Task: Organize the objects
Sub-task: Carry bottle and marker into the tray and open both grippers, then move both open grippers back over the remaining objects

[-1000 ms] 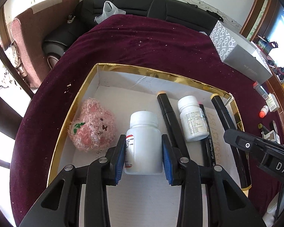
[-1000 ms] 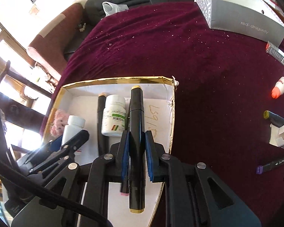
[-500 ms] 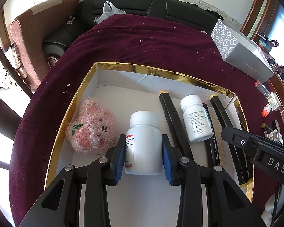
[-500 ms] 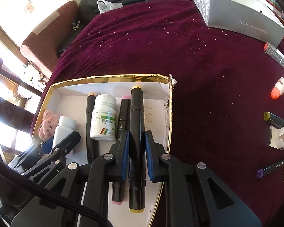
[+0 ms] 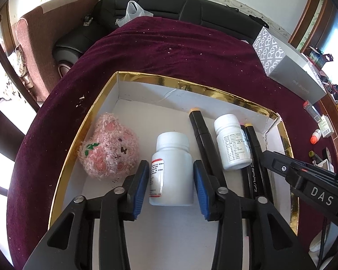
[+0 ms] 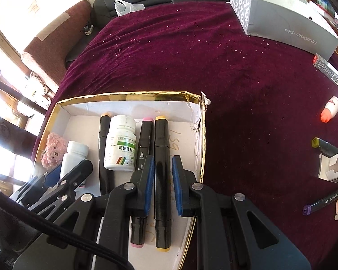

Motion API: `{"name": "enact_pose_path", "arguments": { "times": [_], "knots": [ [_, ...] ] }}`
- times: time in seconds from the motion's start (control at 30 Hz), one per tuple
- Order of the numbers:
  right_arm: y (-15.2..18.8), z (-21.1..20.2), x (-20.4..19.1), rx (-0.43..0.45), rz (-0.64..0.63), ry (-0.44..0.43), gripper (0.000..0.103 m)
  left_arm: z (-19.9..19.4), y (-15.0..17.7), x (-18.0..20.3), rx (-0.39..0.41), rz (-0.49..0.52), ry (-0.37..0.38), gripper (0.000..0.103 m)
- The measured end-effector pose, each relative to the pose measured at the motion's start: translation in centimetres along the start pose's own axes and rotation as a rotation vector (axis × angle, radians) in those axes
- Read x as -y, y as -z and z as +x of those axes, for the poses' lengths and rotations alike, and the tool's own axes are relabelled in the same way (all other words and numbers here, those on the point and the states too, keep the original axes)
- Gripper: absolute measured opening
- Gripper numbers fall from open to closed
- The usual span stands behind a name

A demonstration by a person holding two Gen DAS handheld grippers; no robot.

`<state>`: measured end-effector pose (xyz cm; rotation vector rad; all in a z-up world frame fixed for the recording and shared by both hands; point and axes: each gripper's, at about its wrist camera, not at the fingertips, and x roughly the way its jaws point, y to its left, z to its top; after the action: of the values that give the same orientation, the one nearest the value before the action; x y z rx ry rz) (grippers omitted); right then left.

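Note:
A gold-rimmed white box [image 5: 146, 77] [image 6: 128, 96] lies on the maroon cloth. In it lie a pink plush [image 5: 109, 146], a white bottle [image 5: 171, 168], black markers [image 5: 205, 144] and a second white bottle with a green label [image 6: 120, 144]. My left gripper [image 5: 171, 180] is open, its pads a little apart from the white bottle's sides. My right gripper [image 6: 162, 173] is open around a yellow-capped black marker [image 6: 161, 171] that lies in the box beside a pink-capped marker [image 6: 143, 148].
A grey shoe box [image 6: 281, 20] stands at the back right. Right of the gold box lie an orange-tipped bottle [image 6: 330, 112], loose markers [image 6: 326, 199] and small cartons [image 6: 335, 166]. A black sofa [image 5: 169, 4] is behind the table.
Both grippers have opened. The right one let go of the yellow-capped marker, now lying in the box. The left pads have parted from the white bottle.

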<state>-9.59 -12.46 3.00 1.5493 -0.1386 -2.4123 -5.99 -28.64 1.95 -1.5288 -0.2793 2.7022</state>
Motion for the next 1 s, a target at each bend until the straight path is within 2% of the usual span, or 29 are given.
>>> {"name": "enact_pose_path", "arguments": {
  "times": [0.07, 0.23, 0.47, 0.6, 0.83, 1.0],
  "knots": [
    [0.0, 0.0, -0.1, 0.002, -0.005, 0.006, 0.014, -0.3, 0.2, 0.0, 0.001, -0.007, -0.003, 0.048],
    [0.0, 0.0, -0.1, 0.005, -0.019, 0.012, 0.014, -1.7, 0.3, 0.6, 0.036, 0.008, -0.022, 0.054],
    [0.3, -0.4, 0.0, 0.012, 0.000, -0.038, 0.023, -3.9, 0.4, 1.2, 0.099, 0.033, -0.053, 0.055],
    [0.5, -0.9, -0.3, 0.031, -0.009, -0.043, 0.024, -5.0, 0.5, 1.0, 0.127, 0.033, -0.072, 0.055],
    [0.7, -2.8, -0.6, 0.084, -0.015, -0.054, 0.042, -6.0, 0.7, 0.8, 0.147, 0.020, -0.083, 0.056],
    [1.4, -4.1, 0.1, 0.111, -0.006, -0.066, 0.043, -6.7, 1.4, 0.8, 0.155, 0.009, -0.075, 0.056]
  ]
}}
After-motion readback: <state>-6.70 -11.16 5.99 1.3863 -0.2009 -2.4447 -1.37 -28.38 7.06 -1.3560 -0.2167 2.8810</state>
